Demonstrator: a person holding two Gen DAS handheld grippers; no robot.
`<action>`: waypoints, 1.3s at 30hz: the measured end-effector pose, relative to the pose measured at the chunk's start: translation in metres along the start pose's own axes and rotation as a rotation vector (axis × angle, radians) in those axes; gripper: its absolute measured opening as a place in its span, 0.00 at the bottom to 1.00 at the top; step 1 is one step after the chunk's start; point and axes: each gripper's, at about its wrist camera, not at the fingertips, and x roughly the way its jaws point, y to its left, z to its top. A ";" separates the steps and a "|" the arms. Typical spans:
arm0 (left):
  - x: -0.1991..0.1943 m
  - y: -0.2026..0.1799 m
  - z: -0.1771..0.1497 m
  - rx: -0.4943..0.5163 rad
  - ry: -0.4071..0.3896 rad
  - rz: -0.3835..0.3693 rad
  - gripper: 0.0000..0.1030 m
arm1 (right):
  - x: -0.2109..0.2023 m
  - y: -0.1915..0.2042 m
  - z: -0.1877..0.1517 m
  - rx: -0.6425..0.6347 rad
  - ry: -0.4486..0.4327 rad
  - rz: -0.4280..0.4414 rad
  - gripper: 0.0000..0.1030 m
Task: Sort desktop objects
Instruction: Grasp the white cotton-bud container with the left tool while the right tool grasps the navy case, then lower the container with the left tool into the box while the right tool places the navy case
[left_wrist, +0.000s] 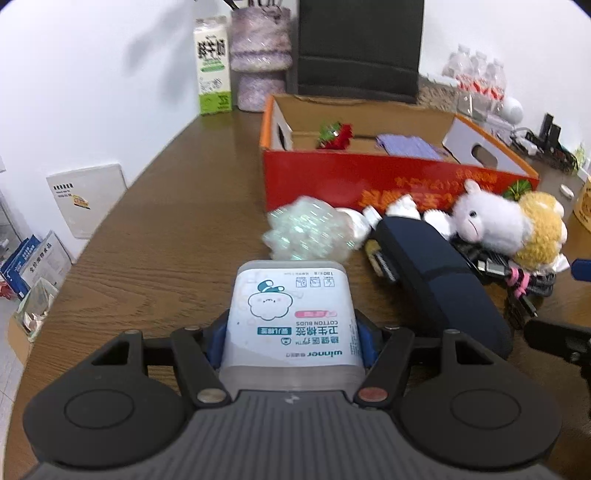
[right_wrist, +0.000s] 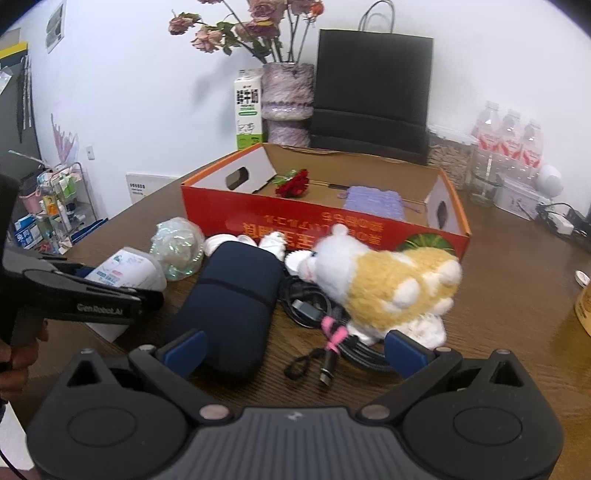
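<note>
Left hand-held gripper (left_wrist: 290, 336): it is clenching a cotton buds box (left_wrist: 290, 314), blue pads pressing both sides, label facing up, carrying it low over the table (left_wrist: 166, 240), probably on its way to the carton.
Crinkly plastic bundle (left_wrist: 306, 232): it is lying just ahead of the held box, beside the carton's front wall.
Red cardboard box (right_wrist: 325, 221): it is sitting open at mid-table, seemingly serving as the sorting bin; a red rose (right_wrist: 293, 184) and a purple knitted piece (right_wrist: 373, 203) are already lying inside.
Navy pouch (right_wrist: 232, 302): it is resting lengthwise, its near end by the right gripper's left finger.
Black cable (right_wrist: 314, 314): it is lying coiled, bound with a pink tie, partly under the toy.
Plush toy (right_wrist: 384, 280): white and yellow, it is lying on its side against the carton.
Right hand-held gripper (right_wrist: 293, 350): its jaws are standing wide apart, holding nothing, hovering over the cable, likely choosing the next pick.
</note>
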 end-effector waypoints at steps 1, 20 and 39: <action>-0.002 0.004 0.001 -0.003 -0.008 0.004 0.64 | 0.002 0.002 0.002 -0.002 0.002 0.006 1.00; -0.004 0.056 -0.005 -0.080 -0.016 -0.025 0.64 | 0.065 0.033 0.026 0.034 0.120 0.071 0.85; -0.007 0.066 -0.007 -0.095 -0.026 -0.035 0.64 | 0.063 0.030 0.023 0.095 0.083 0.060 0.60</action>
